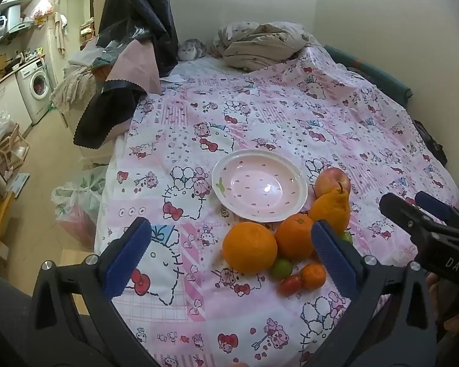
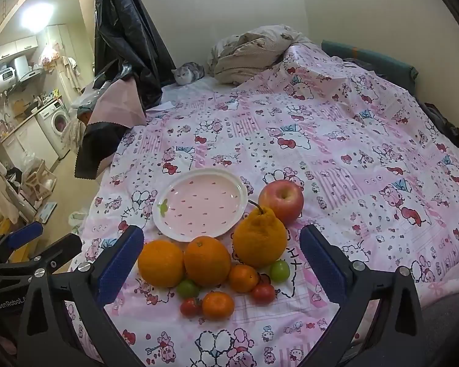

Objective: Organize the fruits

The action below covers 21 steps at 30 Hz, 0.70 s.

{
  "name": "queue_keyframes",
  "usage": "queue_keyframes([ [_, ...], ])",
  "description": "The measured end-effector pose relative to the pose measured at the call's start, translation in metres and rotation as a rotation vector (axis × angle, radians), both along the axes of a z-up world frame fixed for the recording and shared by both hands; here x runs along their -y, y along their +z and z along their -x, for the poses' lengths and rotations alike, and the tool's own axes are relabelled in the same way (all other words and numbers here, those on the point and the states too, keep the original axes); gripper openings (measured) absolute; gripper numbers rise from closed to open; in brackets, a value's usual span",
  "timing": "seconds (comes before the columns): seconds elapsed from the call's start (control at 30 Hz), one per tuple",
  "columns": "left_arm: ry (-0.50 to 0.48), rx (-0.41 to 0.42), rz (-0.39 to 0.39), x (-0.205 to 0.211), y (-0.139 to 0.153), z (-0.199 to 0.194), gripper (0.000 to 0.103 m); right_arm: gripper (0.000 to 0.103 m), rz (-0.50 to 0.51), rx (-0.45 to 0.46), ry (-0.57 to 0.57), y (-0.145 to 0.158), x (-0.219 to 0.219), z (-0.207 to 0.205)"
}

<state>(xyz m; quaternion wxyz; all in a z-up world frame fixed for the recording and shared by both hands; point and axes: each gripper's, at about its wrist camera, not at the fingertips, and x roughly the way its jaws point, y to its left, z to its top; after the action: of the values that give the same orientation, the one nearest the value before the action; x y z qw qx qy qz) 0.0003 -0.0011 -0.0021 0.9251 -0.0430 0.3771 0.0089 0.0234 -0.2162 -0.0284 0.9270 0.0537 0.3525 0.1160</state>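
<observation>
Now both tongs, left [image 1: 229, 263] and right [image 2: 222, 263], tilted downward, wide apart, empty.

Left wrist view: sits behind its own gripper's blue pads [image 1: 128, 257], looks forward and steeply down across the patterned bedspread [image 1: 290, 116] toward the far wall. Fruit pile close, low centre-right; pink plate [image 1: 226, 183] just beyond.

Right wrist view: same downward tilt, set further right; fruit pile centred between its pads [image 2: 119, 263], plate [image 2: 168, 211] left of centre.

Shared: plate, fruit, bedspread [image 2: 336, 140], cat [image 1: 191, 49] [image 2: 188, 72], washing machine [image 1: 35, 90] [image 2: 56, 127]. Each view catches the other gripper at its edge.
</observation>
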Motion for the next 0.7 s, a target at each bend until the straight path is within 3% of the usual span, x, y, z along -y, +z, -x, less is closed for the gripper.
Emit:
queue_keyframes([
  [0.7,0.008,-0.013,0.008,-0.004,-0.001,0.0,0.103,0.103,-0.001,0.0,-0.001,-0.002,-0.007,0.003],
])
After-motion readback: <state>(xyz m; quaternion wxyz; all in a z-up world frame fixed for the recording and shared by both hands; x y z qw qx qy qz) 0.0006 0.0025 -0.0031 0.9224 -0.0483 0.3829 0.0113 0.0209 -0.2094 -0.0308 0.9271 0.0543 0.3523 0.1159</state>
